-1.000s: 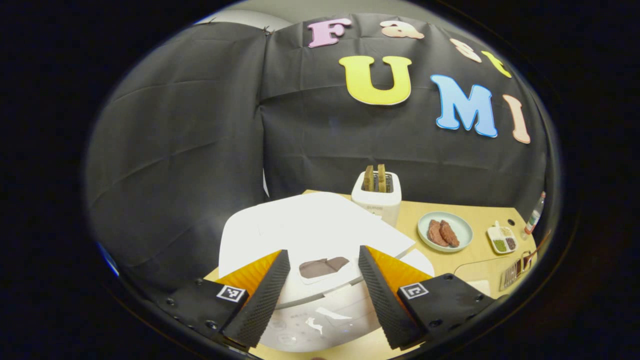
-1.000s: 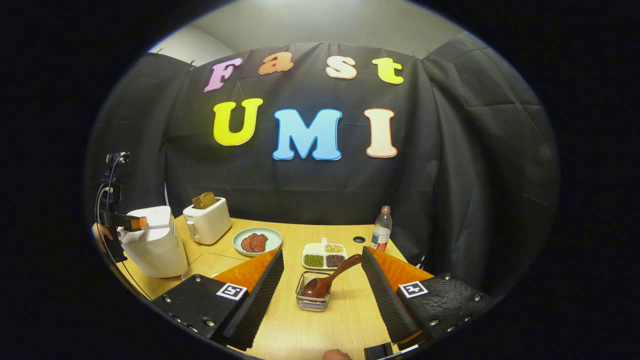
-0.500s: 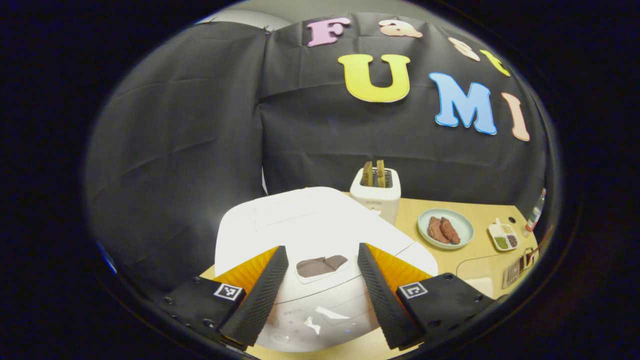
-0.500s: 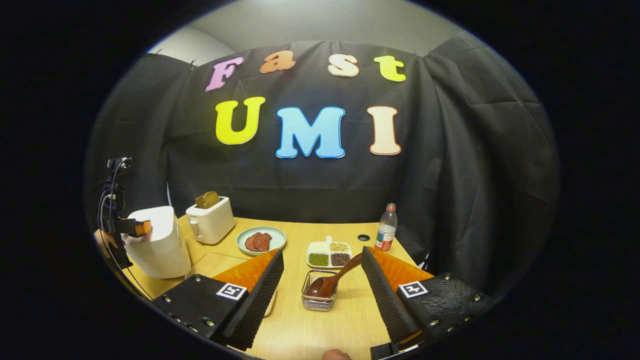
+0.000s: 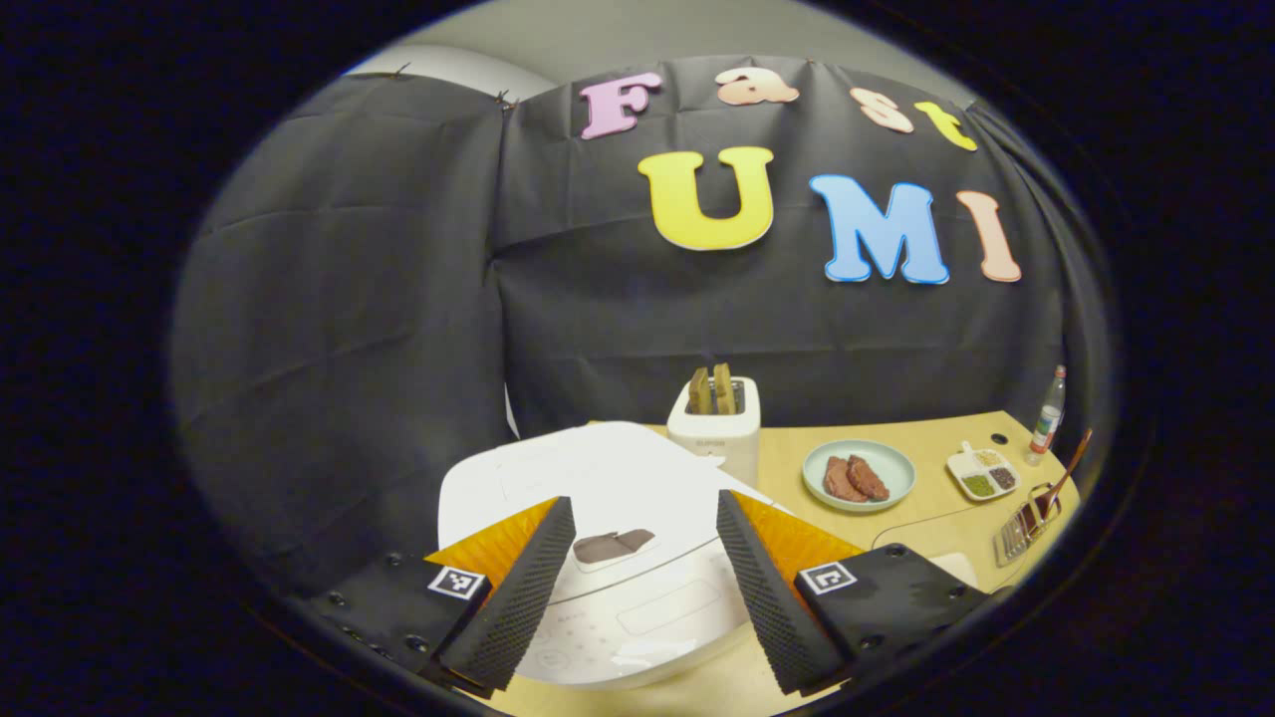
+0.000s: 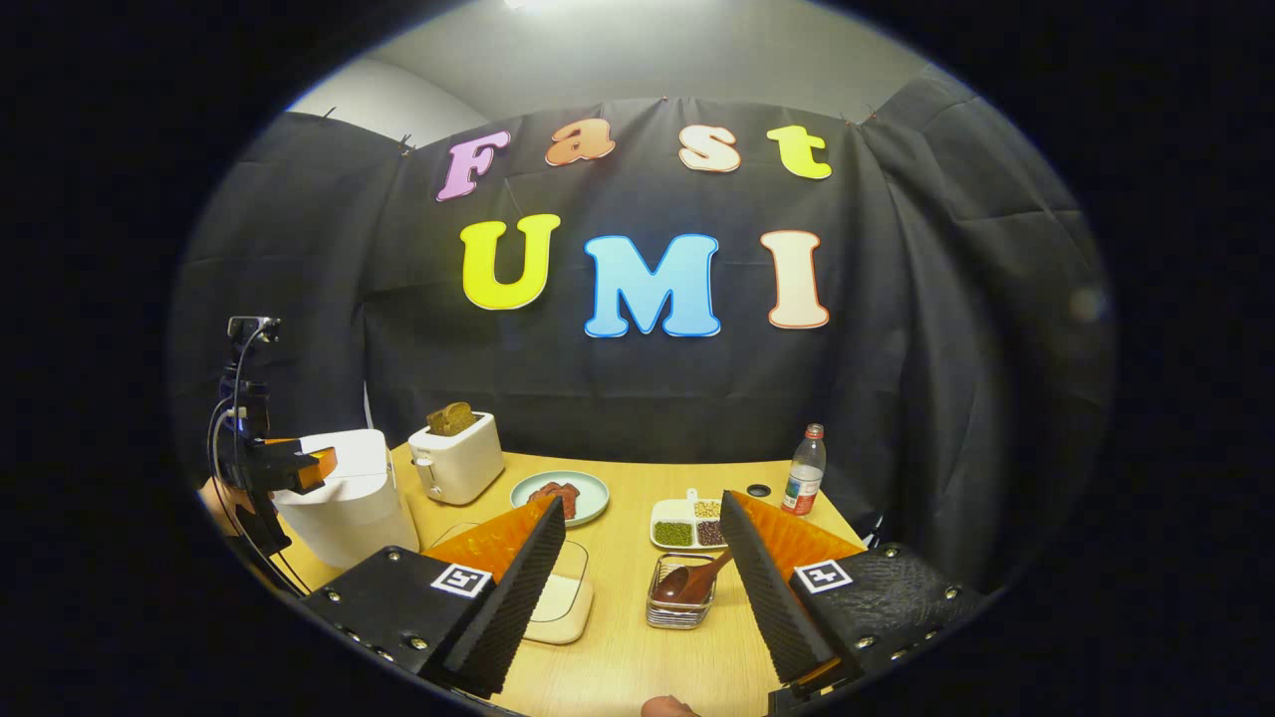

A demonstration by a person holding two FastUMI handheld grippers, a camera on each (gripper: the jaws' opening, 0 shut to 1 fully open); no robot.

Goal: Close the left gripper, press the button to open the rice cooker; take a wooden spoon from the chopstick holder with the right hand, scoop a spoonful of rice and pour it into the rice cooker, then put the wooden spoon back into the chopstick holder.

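Observation:
The white rice cooker [image 5: 618, 478] sits with its lid down just beyond my left gripper [image 5: 637, 597], which is open; the dark button patch [image 5: 613, 545] on the lid's front lies between and beyond the fingertips, untouched. In the right gripper view the same cooker [image 6: 349, 498] stands at the far left with the left gripper [image 6: 317, 466] hovering at its top edge. My right gripper [image 6: 642, 597] is open and holds nothing. Ahead of it stands the wire chopstick holder [image 6: 680, 609] with the wooden spoon [image 6: 697, 580] leaning in it. A clear box of white rice [image 6: 560, 600] lies partly behind the left finger.
On the wooden table [image 6: 618, 657] stand a toaster [image 6: 458, 453] with bread, a plate of meat slices [image 6: 563, 495], a divided dish of beans [image 6: 687, 523] and a water bottle [image 6: 805, 468]. A person's fingertip [image 6: 665, 707] shows at the bottom edge.
Both grippers have drawn back and stayed open. The cooker now sits lower and smaller between the left fingers. The rice box has come into the right gripper view.

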